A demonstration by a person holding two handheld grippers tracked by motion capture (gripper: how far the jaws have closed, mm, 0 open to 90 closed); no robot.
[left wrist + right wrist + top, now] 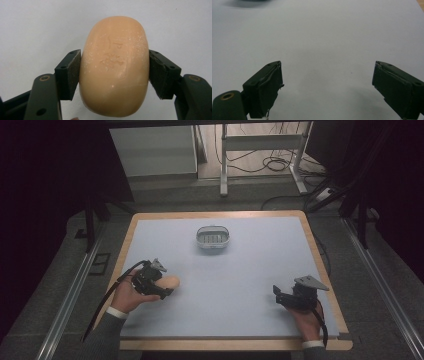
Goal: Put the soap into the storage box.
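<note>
An oval peach-coloured bar of soap (115, 66) sits between the pads of my left gripper (115, 72), which is shut on its two long sides. From above, the soap (170, 282) pokes out to the right of that gripper (167, 289) at the table's left front. A small grey soap dish (212, 240) with a ribbed floor stands at the middle back of the pale blue mat. My right gripper (276, 293) rests low at the right front, open, with bare mat between its jaws (327, 82).
The pale blue mat (240, 270) covers a wood-edged table (320, 265). Beyond the far edge stand a white cabinet (152, 150), a metal frame leg (223, 165) and loose cables (275, 162) on the floor.
</note>
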